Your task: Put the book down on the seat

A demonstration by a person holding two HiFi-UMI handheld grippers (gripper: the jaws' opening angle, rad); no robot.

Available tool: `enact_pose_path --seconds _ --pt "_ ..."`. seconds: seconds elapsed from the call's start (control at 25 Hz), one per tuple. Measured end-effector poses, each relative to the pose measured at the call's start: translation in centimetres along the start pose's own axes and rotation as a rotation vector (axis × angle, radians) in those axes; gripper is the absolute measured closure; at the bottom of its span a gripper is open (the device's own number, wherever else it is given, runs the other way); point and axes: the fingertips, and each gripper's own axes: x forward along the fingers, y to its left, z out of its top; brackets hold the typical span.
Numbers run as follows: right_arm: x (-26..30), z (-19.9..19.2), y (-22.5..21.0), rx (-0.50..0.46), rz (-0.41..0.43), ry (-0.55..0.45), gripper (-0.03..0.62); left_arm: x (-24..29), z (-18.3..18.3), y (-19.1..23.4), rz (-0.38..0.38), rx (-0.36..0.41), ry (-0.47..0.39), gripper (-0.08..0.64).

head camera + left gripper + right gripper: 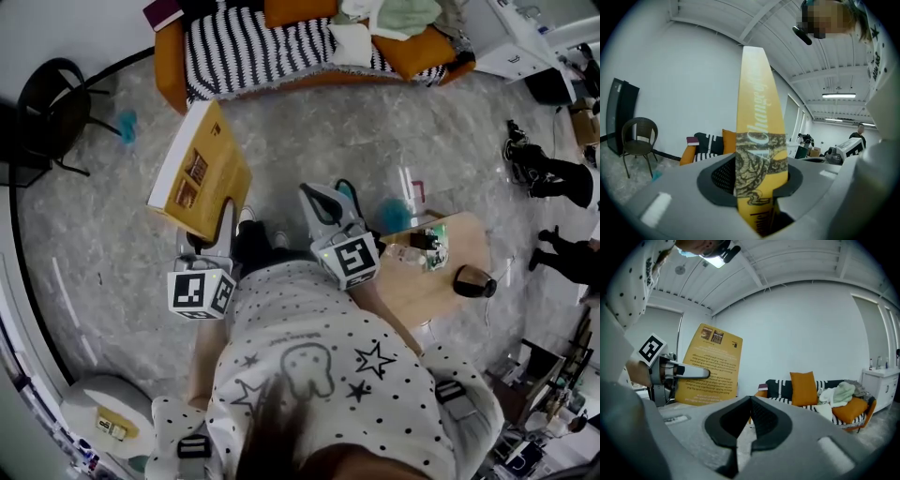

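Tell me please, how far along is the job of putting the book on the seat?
Done: the book is picked up, clamped in the left gripper. In hand: it is held above the floor, short of the sofa. Left: reach the sofa seat, lay the book down, release. The right gripper is shut and empty.

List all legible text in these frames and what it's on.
"A Change": on the spine of the book, left gripper view; the letters after it are too faint to read.
Foot of the spine: dark print, cut off, unreadable.
Back cover: paragraphs, too small to read.
Marker cubes: square codes only, no words.
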Motion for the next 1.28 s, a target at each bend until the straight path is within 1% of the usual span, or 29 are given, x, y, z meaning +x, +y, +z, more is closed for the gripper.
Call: enact_pose_path --seconds 0.08,0.16,0.32,0.48,0.76,0.92,1.16,1.28 --pt "2.4 0.8 -0.2 0.006 -0.016 0.012 0.598 1.1 1.0 2.6 0.001 -0.007 0.008 0.41" --pt "3.4 1.3 -0.3 0.009 -0.028 0.015 0.598 1.6 1.8 3.8 -0.004 -0.001 0.008 0.41" --pt "3.2 2.0 -0.6 -0.009 -0.048 0.007 0.598 1.6 2.7 3.3 -0.026 0.031 -0.001 0.41" --pt "3.3 2.7 -1.0 -0.01 -0.064 -0.007 0.598 1.7 3.7 3.0 -0.029 0.033 -0.003 0.41" --pt "8.3 4.1 0.3 -0.02 -0.062 -0.026 0.598 2.4 4.6 7.3 -0.048 0.037 -0.001 0.41" --pt "10.6 4.3 1.2 -0.02 -0.069 -0.017 0.598 2.8 4.6 9.9 -0.053 0.03 0.013 0.41" --pt "11.1 3.9 1.3 -0.015 -0.061 0.016 0.598 3.2 4.7 10.6 -0.045 0.007 0.02 0.41" --pt "11.3 3.5 0.6 -0.01 -0.073 0.025 0.598 3.7 4.4 10.8 -0.039 -0.006 0.027 0.41"
